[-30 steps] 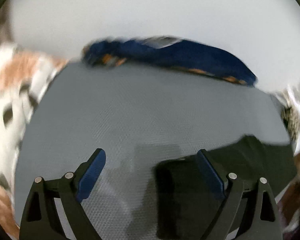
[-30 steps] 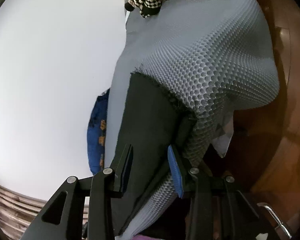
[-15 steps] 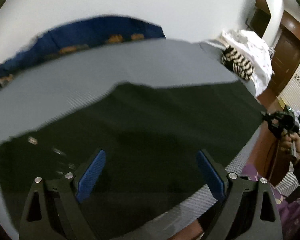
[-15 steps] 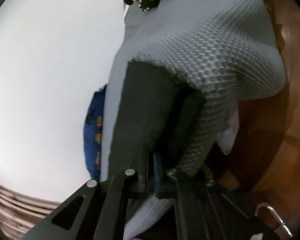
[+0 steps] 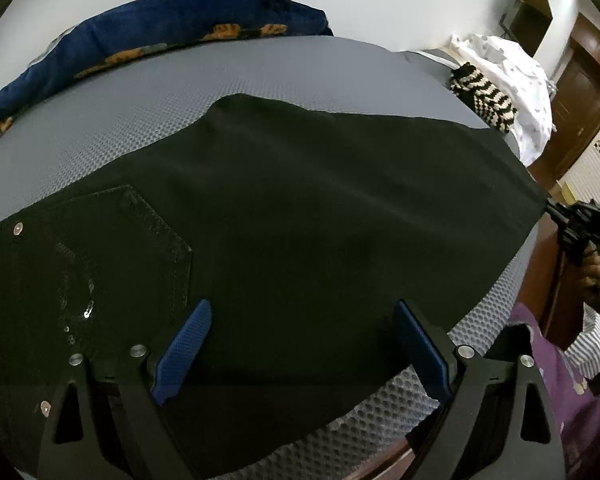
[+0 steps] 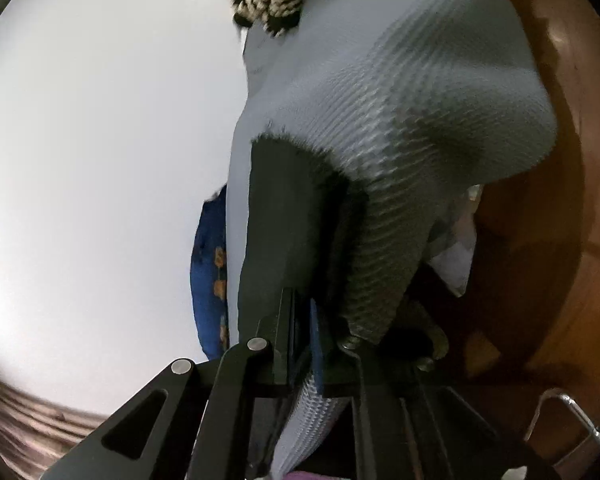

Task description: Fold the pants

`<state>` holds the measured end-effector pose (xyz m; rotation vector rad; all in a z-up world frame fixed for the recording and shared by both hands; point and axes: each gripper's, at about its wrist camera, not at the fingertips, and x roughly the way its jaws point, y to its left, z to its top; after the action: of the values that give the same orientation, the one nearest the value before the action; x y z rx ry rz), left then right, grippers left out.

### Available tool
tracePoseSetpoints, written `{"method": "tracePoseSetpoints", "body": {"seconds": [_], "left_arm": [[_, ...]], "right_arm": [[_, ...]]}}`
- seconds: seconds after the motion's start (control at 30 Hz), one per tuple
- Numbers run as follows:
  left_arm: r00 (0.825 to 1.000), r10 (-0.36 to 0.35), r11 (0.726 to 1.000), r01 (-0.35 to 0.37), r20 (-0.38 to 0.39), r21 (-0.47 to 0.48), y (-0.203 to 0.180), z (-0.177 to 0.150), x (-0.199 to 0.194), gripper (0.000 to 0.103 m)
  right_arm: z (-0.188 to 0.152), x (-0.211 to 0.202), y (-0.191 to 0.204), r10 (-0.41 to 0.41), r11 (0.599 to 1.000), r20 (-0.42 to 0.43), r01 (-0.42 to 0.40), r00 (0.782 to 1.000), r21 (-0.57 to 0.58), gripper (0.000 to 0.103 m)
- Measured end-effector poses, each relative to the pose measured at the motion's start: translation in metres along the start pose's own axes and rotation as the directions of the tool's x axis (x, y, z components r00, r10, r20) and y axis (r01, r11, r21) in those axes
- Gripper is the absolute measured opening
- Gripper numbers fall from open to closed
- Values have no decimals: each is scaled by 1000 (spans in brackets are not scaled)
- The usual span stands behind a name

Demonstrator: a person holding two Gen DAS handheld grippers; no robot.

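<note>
Black pants [image 5: 292, 216] lie spread flat on a grey mesh-covered surface [image 5: 148, 104], back pocket with studs at the left. My left gripper [image 5: 300, 344] is open, its blue pads hovering over the near edge of the pants. My right gripper [image 6: 302, 328] is shut on the frayed leg hem of the pants [image 6: 284, 216] at the surface's edge; it also shows at the far right in the left wrist view [image 5: 580, 228], held by a hand.
A dark blue patterned cloth [image 5: 172, 28] lies along the far edge by the white wall. A black-and-white knitted item [image 5: 480, 96] and a white garment [image 5: 516, 76] sit at the far right corner. Brown wooden floor [image 6: 560, 280] lies beyond the edge.
My right gripper closed on the leg hem. My left gripper swung from the bare grey surface over to the pants, staying open.
</note>
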<state>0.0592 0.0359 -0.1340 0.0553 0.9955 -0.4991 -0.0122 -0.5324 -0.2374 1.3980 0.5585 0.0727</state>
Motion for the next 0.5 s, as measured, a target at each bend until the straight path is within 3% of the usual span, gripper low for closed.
{"method": "tracePoseSetpoints", "body": {"seconds": [0.07, 0.17, 0.2, 0.33, 0.5], "left_arm": [[1000, -8, 1000, 8, -3, -5, -1, 0, -2, 92], [1000, -28, 999, 28, 2, -19, -3, 1, -4, 92], [1000, -30, 999, 30, 0, -23, -5, 2, -3, 92], [999, -31, 999, 30, -14, -26, -9, 2, -2, 92], [999, -31, 999, 30, -23, -24, -12, 3, -1, 92]], "right_arm": [[3, -18, 1, -34, 999, 52, 36, 998, -32, 16], [13, -29, -3, -59, 998, 97, 60, 994, -12, 41], [15, -30, -5, -44, 999, 100, 44, 994, 2, 44], [24, -19, 1, -40, 999, 80, 41, 996, -1, 45], [26, -3, 14, -93, 995, 55, 95, 994, -37, 49]]}}
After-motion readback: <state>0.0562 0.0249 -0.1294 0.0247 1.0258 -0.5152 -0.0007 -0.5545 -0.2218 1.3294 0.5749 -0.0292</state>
